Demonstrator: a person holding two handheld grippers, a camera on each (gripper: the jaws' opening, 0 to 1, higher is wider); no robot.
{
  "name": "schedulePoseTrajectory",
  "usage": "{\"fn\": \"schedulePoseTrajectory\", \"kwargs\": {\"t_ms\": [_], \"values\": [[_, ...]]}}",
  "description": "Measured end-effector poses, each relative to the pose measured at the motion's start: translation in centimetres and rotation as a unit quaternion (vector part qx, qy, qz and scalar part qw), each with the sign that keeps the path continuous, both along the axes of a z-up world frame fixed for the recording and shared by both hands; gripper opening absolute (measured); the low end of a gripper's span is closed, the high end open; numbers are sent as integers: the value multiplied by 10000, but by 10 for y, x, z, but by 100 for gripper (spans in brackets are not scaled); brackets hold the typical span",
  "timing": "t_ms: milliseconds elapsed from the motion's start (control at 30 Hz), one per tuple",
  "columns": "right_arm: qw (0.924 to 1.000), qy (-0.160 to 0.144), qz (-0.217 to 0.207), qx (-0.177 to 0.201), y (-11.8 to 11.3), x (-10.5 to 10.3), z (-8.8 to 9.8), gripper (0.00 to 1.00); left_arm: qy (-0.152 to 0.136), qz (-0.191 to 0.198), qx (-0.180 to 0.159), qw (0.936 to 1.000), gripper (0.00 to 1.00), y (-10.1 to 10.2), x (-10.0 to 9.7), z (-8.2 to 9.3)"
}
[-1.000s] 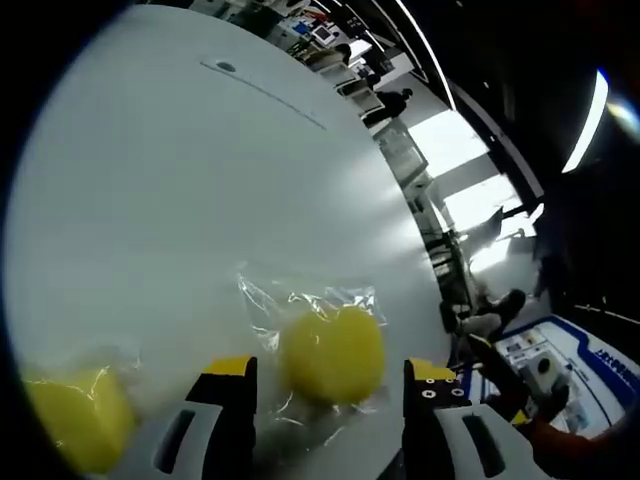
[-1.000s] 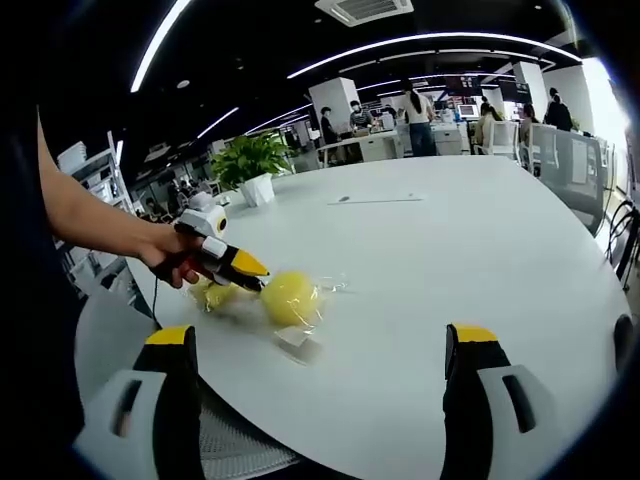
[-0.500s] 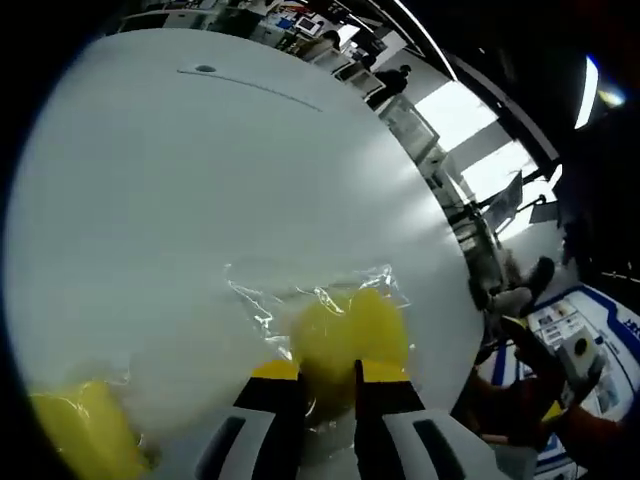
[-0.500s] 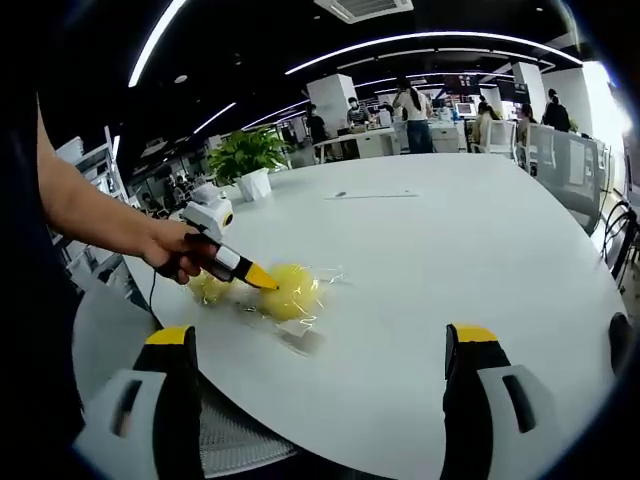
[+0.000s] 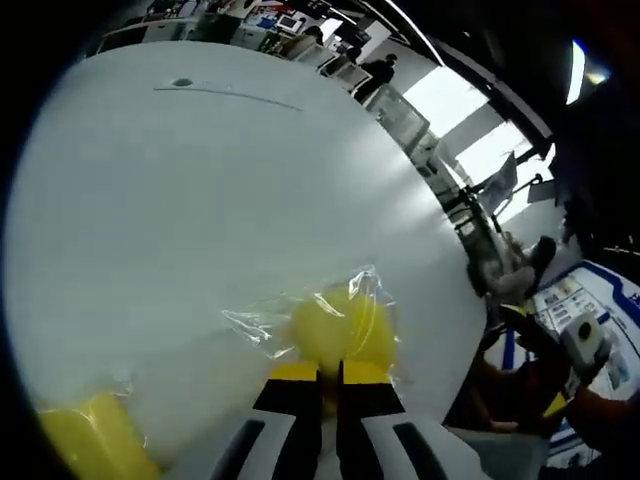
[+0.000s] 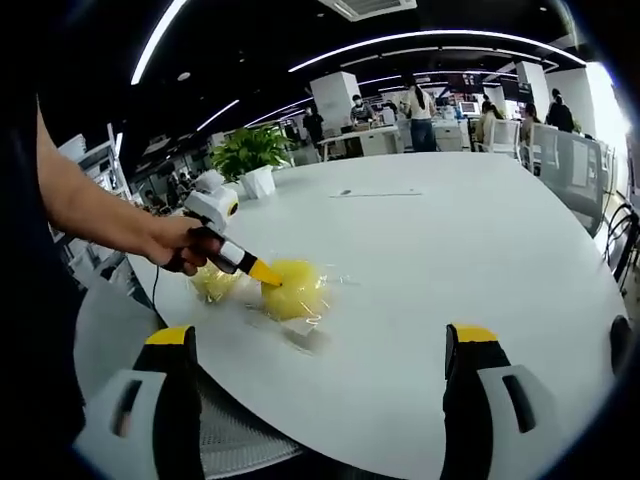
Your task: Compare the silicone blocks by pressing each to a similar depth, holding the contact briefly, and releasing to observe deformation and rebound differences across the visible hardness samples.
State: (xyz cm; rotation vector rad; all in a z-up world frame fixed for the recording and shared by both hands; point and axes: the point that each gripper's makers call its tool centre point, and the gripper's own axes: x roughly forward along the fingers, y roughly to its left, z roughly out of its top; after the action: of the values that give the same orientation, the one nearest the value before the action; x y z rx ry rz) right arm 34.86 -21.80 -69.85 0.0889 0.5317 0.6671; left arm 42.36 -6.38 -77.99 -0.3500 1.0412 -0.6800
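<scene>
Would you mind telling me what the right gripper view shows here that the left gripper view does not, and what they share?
The right gripper view adds the person's hand holding the left hand-held gripper, a potted plant, and the right hand-held gripper, jaws wide apart. The left gripper view adds the closed jaw tips from close up, and a blue-edged board beyond the table. Both show the white table, the bagged round yellow block being pressed, and a second yellow block.

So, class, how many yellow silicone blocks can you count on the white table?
2: one round block in clear wrap under the left gripper tip, another bagged block beside it, nearer the person's hand.
</scene>
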Motion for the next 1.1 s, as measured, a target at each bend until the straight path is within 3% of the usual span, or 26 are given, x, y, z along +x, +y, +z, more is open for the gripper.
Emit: {"fn": "schedulePoseTrajectory", "kwargs": {"t_ms": [367,533,700,900,1100], "values": [[10000,-41,69,-57,6,-1,6,97,-353,-59,-70,9993,0,15,-5,8],[10000,-65,47,-44,7,-2,8,97,-604,21,-311,9977,0,16,0,26],[9999,-108,20,-33,7,-1,13,97,-1039,-24,-533,9932,0,11,7,53],[9997,-232,-7,-21,7,3,23,96,-1997,-32,-637,9778,0,10,19,93],[9993,-364,-14,18,8,9,40,96,-2403,-221,-1015,9651,0,5,16,129]]}}
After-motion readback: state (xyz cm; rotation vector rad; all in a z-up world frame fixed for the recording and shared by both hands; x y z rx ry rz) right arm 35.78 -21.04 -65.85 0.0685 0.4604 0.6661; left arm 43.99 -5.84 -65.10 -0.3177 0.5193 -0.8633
